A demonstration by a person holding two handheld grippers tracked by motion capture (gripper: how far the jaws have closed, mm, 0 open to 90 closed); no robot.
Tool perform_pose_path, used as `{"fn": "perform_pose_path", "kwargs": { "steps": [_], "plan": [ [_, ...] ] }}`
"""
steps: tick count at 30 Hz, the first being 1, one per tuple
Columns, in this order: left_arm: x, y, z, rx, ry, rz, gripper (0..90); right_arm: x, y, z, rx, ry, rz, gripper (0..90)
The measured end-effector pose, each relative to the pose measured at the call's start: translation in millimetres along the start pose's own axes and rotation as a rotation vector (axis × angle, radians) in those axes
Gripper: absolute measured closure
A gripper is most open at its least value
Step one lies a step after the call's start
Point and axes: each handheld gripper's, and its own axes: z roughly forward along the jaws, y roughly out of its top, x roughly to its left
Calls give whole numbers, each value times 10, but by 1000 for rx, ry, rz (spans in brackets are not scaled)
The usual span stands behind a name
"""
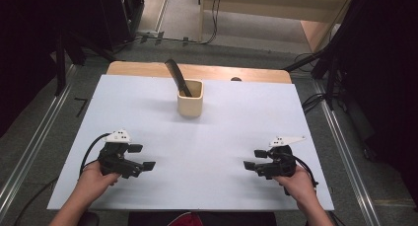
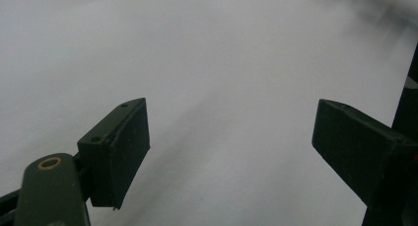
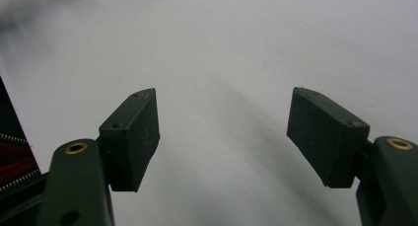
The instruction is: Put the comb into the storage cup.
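Resting low over the white bench (image 1: 222, 137), the left hand-held gripper (image 1: 146, 158) sits at the near left, jaws pointing inward toward the middle of the bench. Jaws stand wide apart with nothing between them; the left gripper view shows bare white surface in the gap of this hand-held gripper (image 2: 231, 147).

Right hand-held gripper (image 1: 250, 159) sits at the near right, jaws pointing inward toward the left one. Jaws likewise spread apart and empty; the right gripper view shows plain white bench in its gap (image 3: 224, 137).

The person's left hand (image 1: 96, 179) wraps the left tool's grip; right hand (image 1: 298, 181) wraps the right one. A grey three-cornered plate tops each tool.

Cream cup (image 1: 190, 102) stands upright well ahead of both hand-held grippers, roughly midway between them and toward the far edge. A dark comb (image 1: 177, 77) stands in it, leaning back and to the left, top end clear above the rim. Neither hand-held gripper is touching cup or comb.
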Motion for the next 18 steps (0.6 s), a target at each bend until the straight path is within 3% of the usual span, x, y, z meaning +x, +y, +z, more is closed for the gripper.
{"fn": "perform_pose_path", "kwargs": {
  "steps": [18],
  "plan": [
    [7,1,20,6,-1,-2,157,-4,0,5,0,2,0,258]
  ]
}}
